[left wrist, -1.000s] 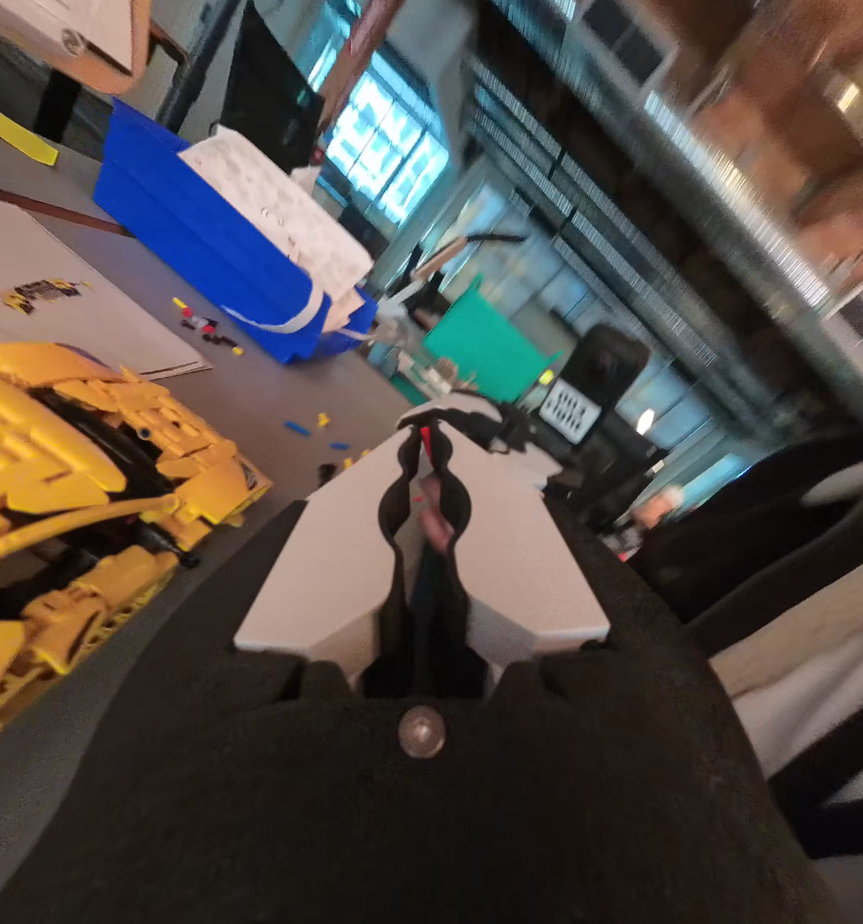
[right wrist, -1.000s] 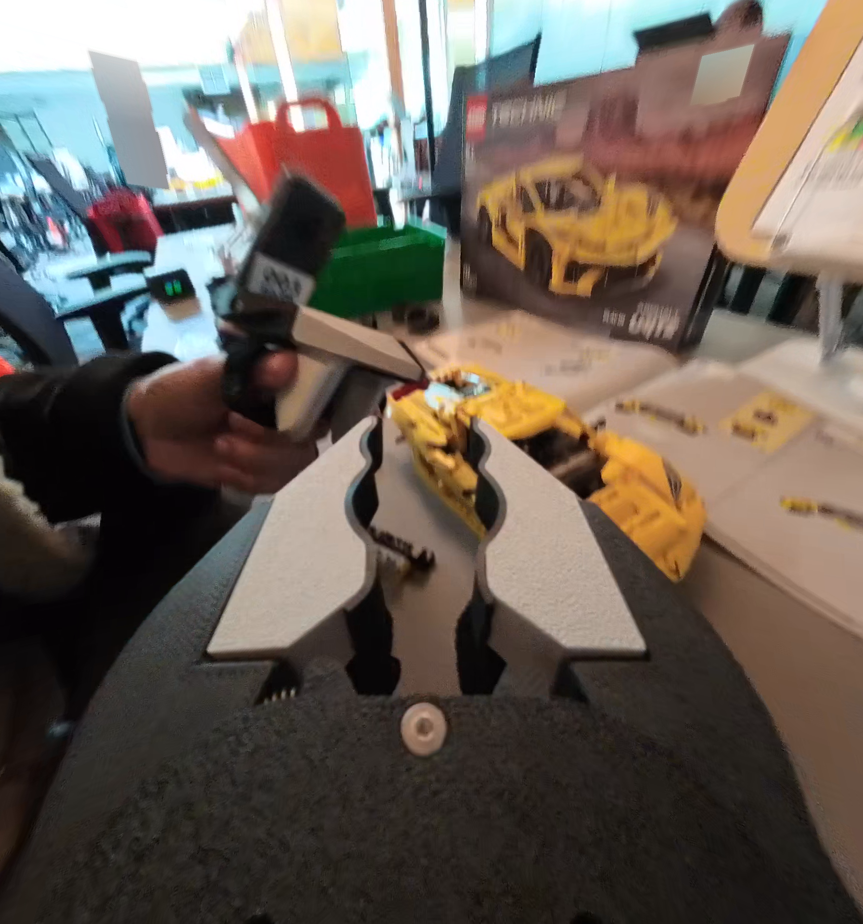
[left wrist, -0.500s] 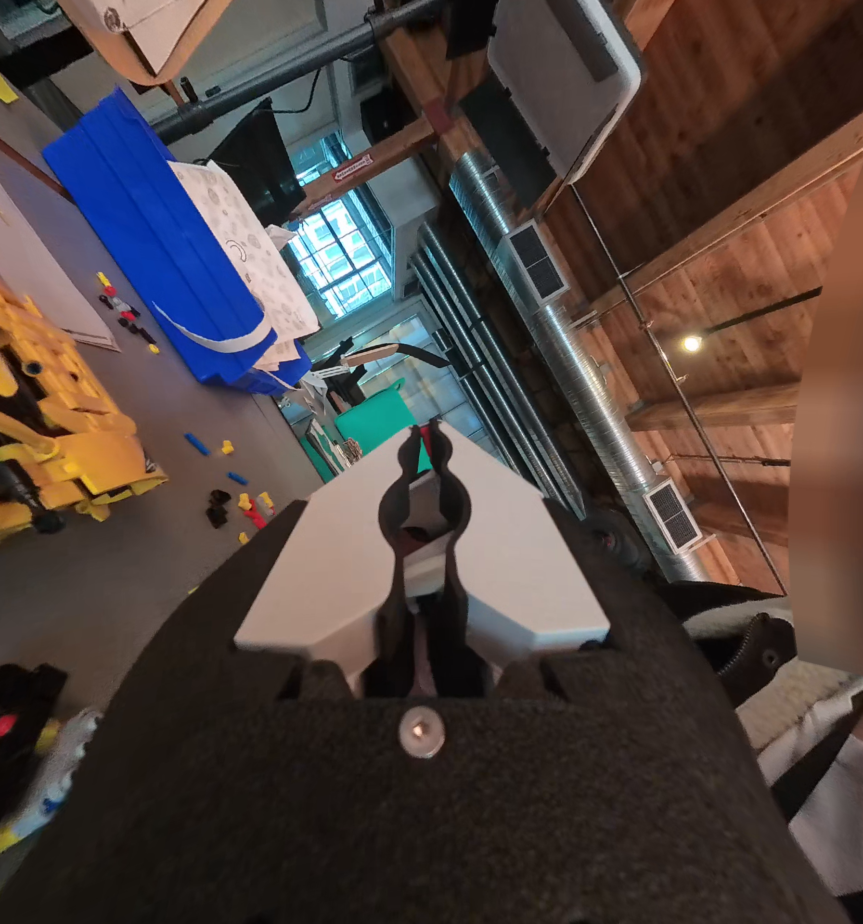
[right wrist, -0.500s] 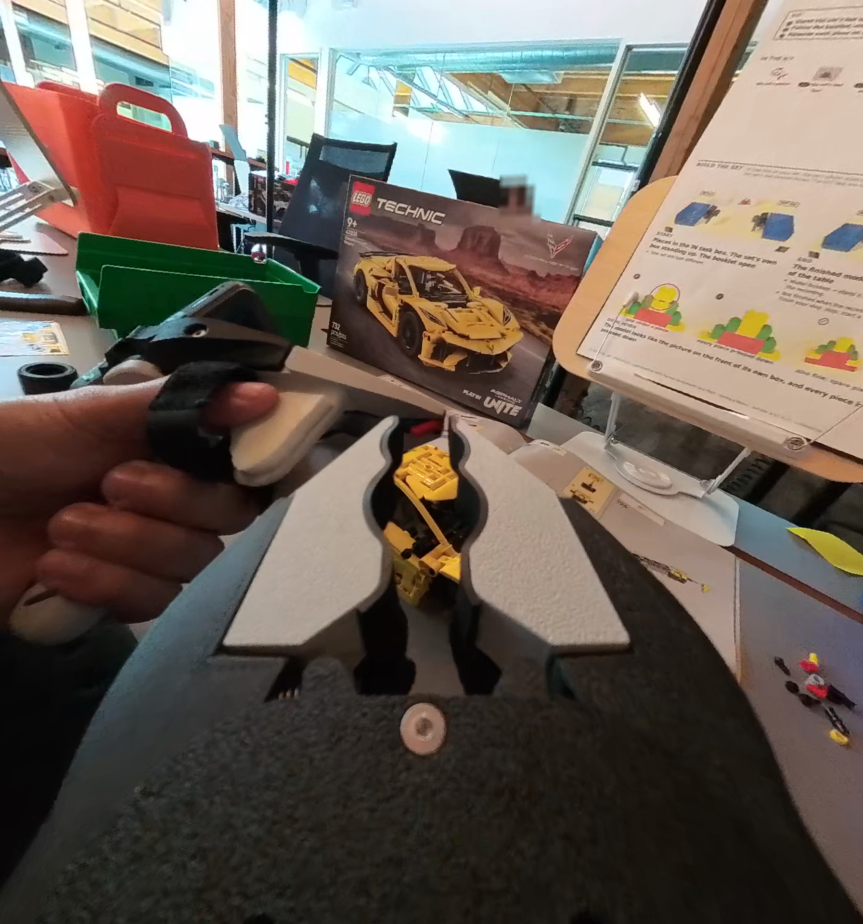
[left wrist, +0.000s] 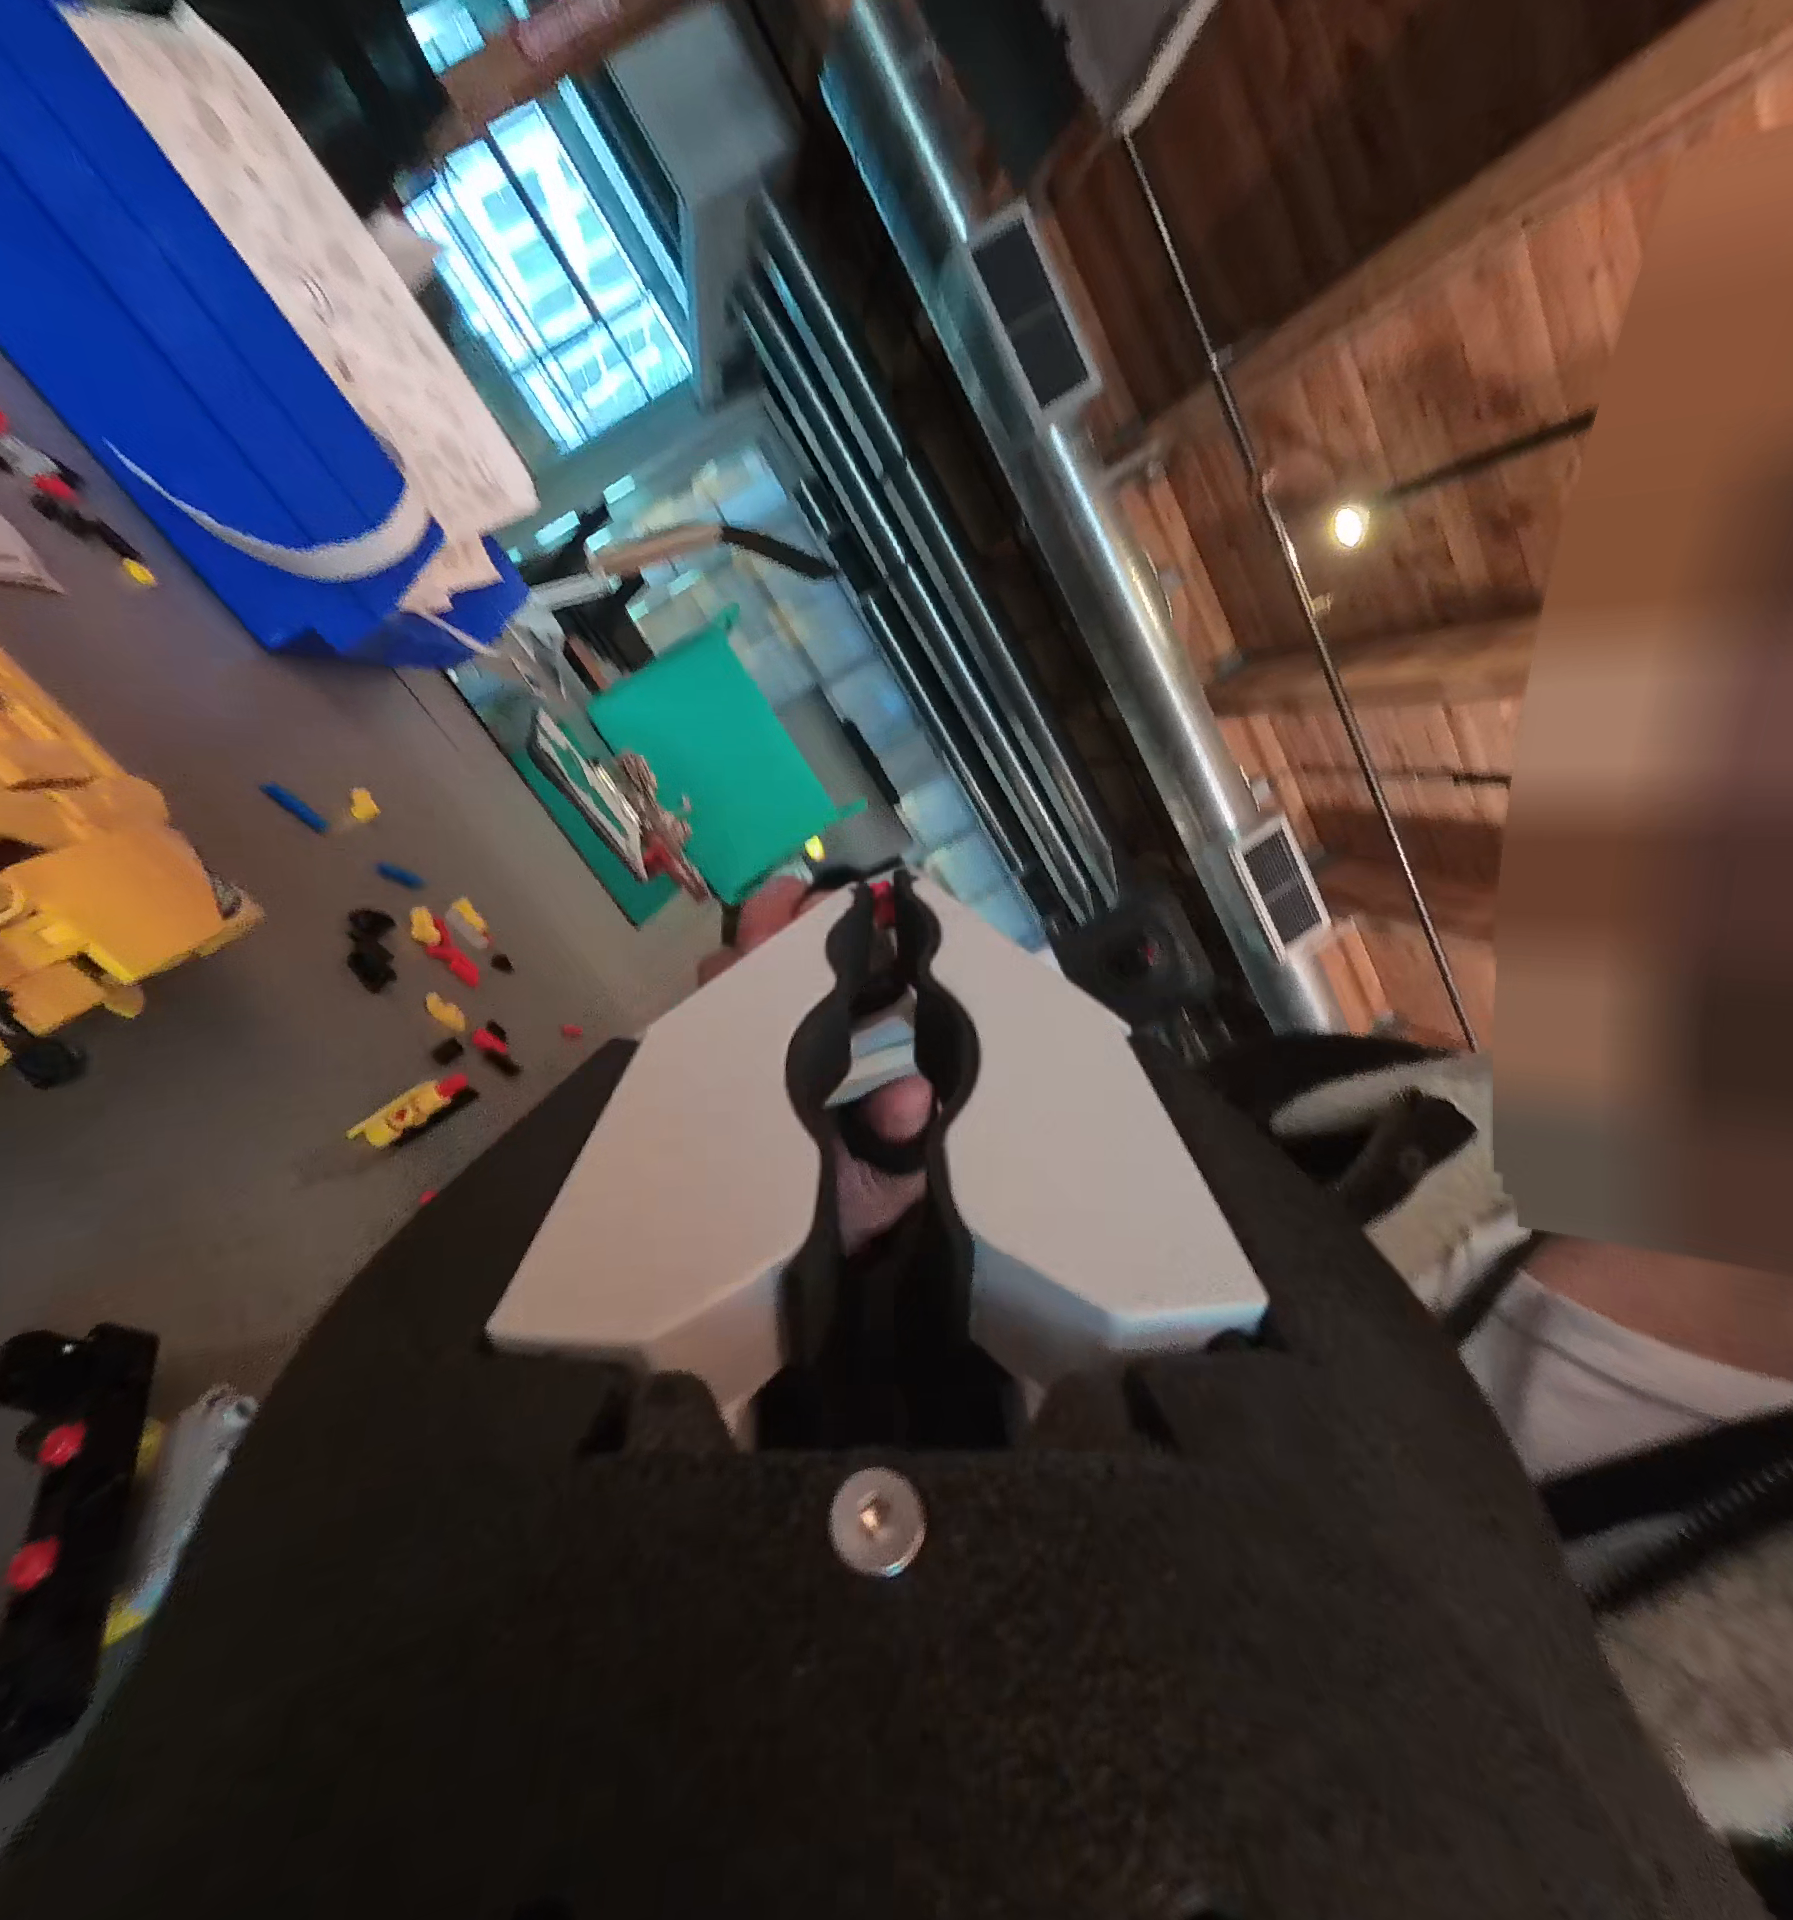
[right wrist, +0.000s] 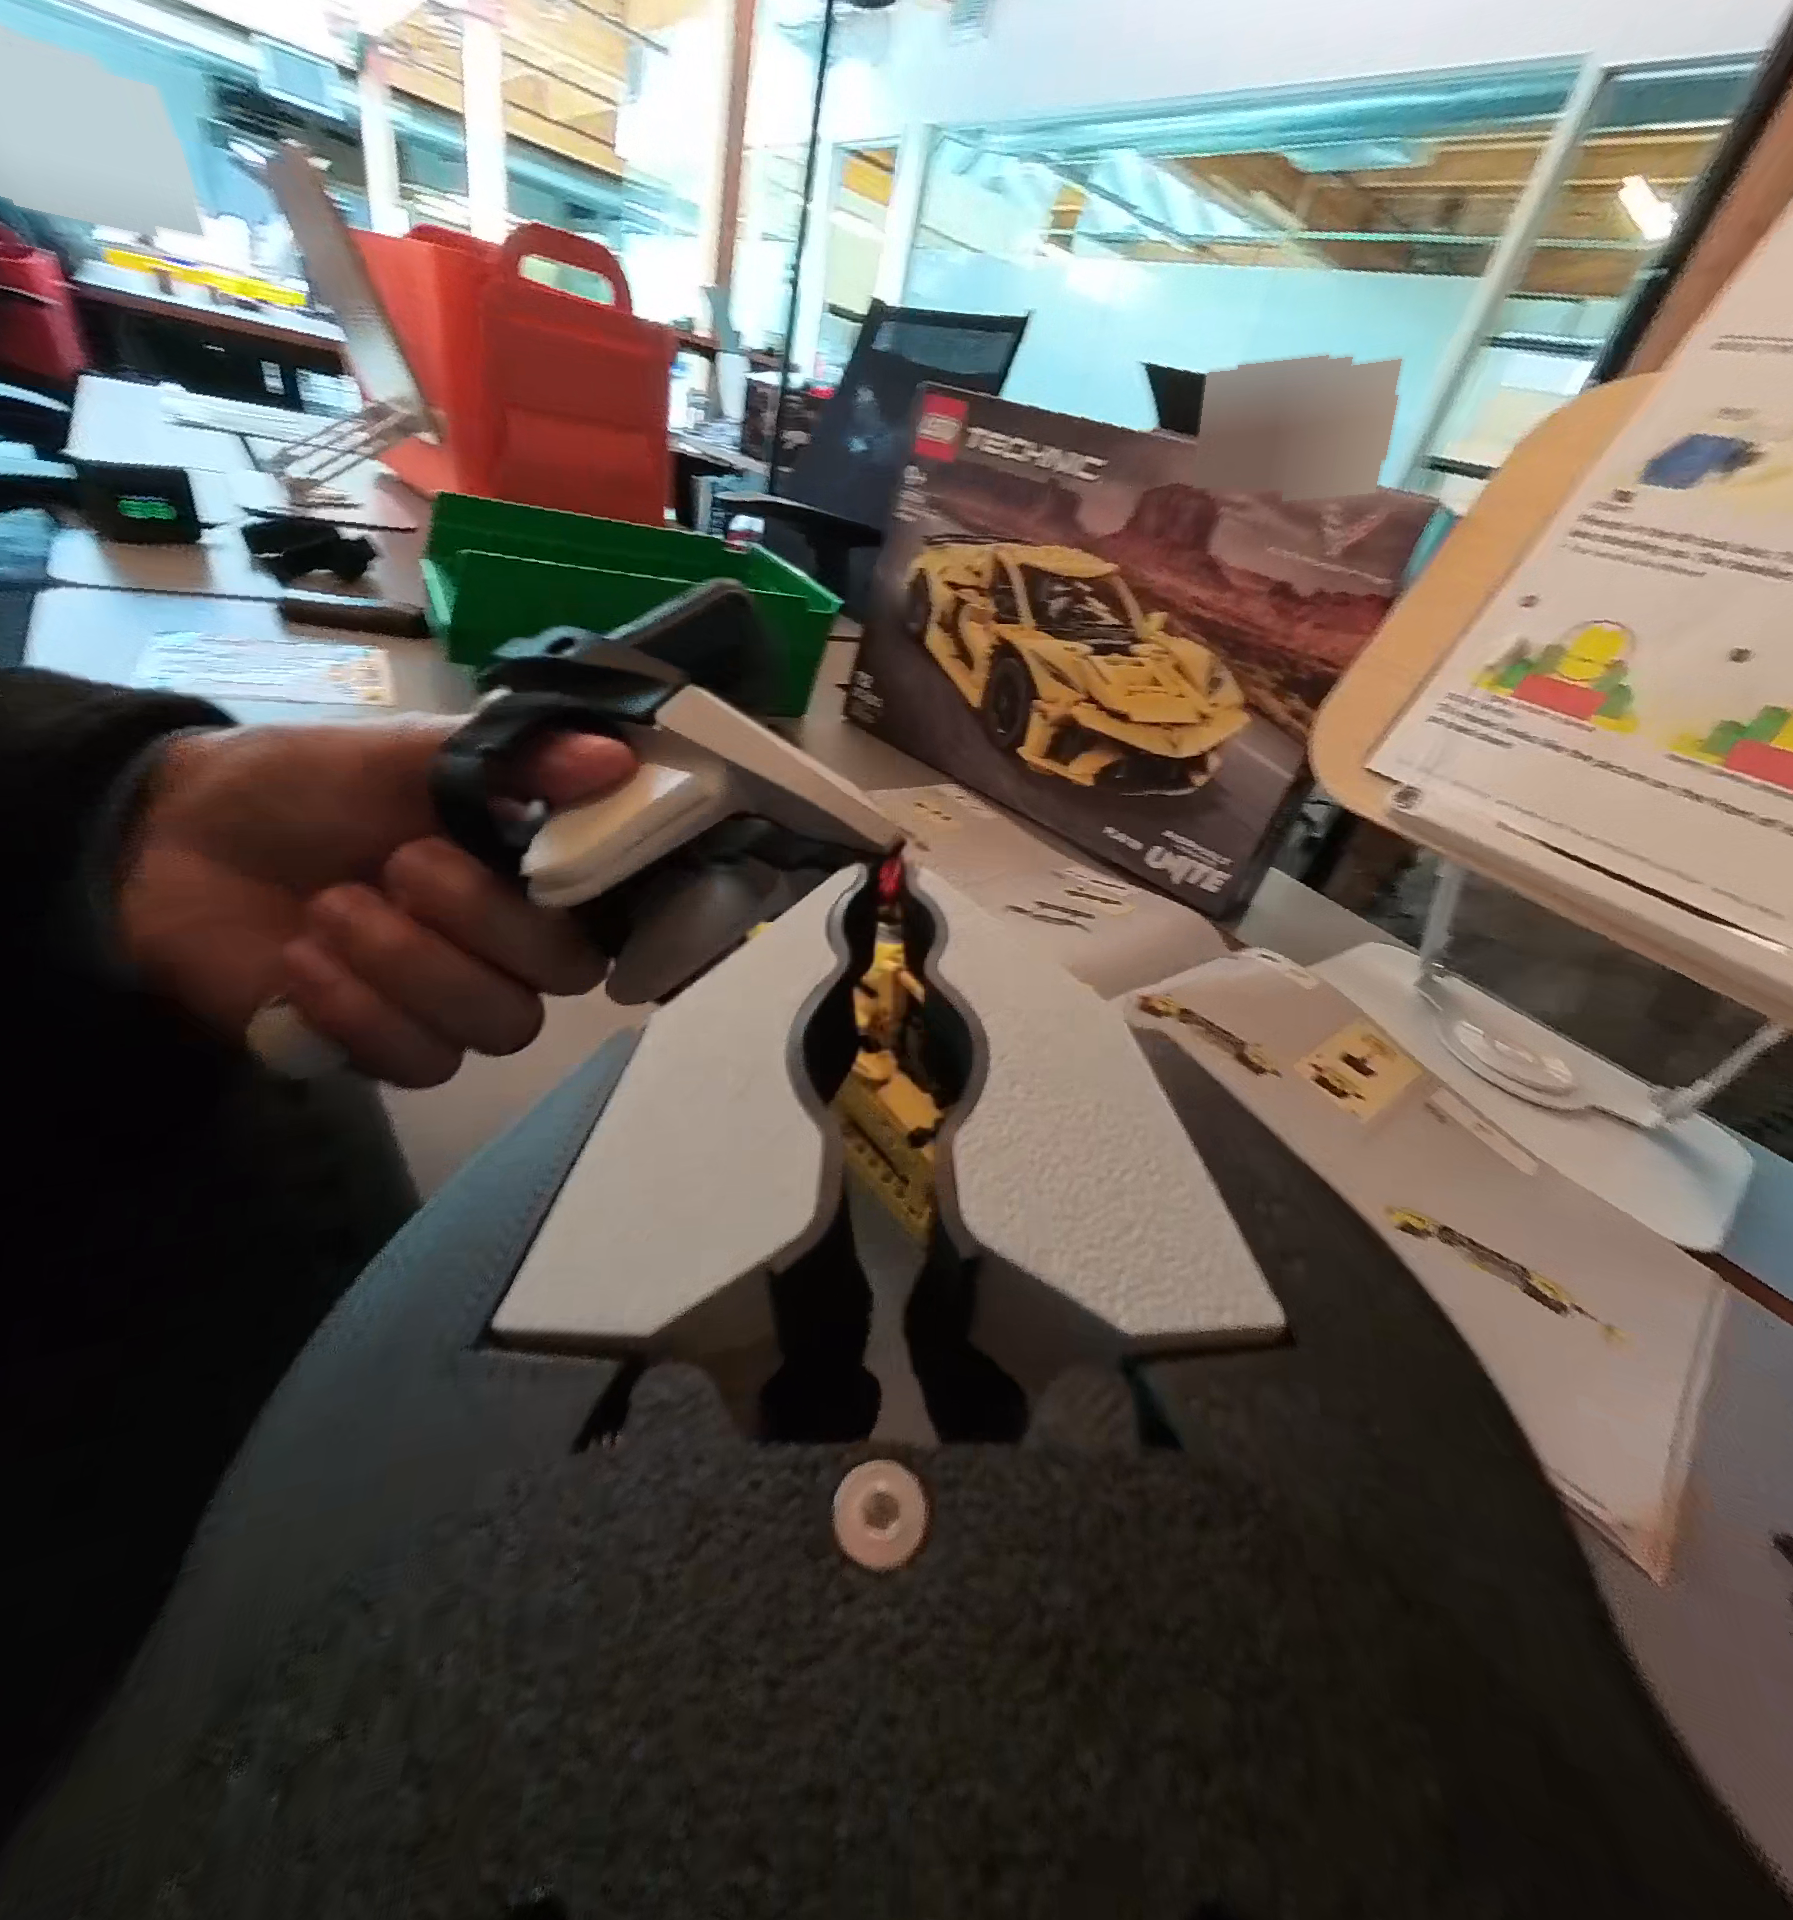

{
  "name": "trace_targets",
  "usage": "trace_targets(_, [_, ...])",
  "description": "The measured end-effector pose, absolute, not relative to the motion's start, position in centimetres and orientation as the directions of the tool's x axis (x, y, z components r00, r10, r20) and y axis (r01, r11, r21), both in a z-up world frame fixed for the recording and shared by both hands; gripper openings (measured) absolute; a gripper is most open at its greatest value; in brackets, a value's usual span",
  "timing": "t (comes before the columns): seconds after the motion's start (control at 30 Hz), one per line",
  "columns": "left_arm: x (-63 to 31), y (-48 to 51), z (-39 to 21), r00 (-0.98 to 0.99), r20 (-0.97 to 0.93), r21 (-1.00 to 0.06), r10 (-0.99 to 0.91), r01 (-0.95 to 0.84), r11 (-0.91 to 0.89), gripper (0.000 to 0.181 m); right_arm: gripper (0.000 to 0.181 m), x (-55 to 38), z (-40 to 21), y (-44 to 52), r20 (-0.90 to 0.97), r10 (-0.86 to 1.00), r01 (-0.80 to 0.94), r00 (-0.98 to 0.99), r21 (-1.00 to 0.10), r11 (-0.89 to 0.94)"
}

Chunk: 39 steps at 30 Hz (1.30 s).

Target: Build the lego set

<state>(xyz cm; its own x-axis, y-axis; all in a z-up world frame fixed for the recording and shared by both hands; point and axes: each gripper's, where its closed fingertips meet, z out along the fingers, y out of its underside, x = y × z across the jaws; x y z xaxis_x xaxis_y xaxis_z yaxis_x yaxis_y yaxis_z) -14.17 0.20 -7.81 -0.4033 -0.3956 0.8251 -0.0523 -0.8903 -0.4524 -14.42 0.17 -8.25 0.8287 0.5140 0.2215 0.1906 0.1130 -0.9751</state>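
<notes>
My left gripper (left wrist: 881,906) is shut on a small red piece (left wrist: 879,896) pinched at its very tips and held in the air. In the right wrist view the left gripper (right wrist: 887,844), held by a hand (right wrist: 352,883), points its tip at my right gripper (right wrist: 892,885). The right gripper's jaws are closed around the same red piece (right wrist: 890,871). The yellow lego car (left wrist: 61,883) sits on the grey table at the left. It also shows through the right gripper's finger gap (right wrist: 887,1091).
Loose small pieces (left wrist: 435,966) lie beside the car, and a black part with red pins (left wrist: 50,1507) lies near the front. A blue bin (left wrist: 144,312), a green bin (right wrist: 622,592), the set's box (right wrist: 1131,644), an instruction stand (right wrist: 1650,675) and booklet pages (right wrist: 1287,1039) ring the table. The tips of both grippers are at nearly the same place.
The right gripper went from open to closed and came up to the left gripper's tip. The left gripper tilted upward and kept hold of the red piece.
</notes>
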Motion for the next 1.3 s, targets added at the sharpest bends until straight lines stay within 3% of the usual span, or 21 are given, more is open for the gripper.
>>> trace_targets(0.33, [-15.8, -2.3, -8.9, -0.476, 0.792, -0.558, -0.381, -0.314, -0.768, 0.006, 0.002, -16.3, -8.9, -1.6, 0.182, 0.734, 0.185, 0.654, -0.980, 0.078])
trace_targets(0.67, [-15.9, -2.2, -8.9, -0.477, 0.801, -0.540, -0.362, -0.314, -0.781, 0.006, 0.002, -16.5, -9.3, -1.8, 0.152, 0.787, 0.186, 0.598, -0.981, 0.049])
trace_targets(1.3, [-15.7, -2.2, -9.8, -0.436, 0.750, -0.642, -0.498, -0.294, -0.709, 0.003, 0.002, -16.5, -10.2, -1.8, 0.104, 0.805, 0.184, 0.585, -0.983, -0.007])
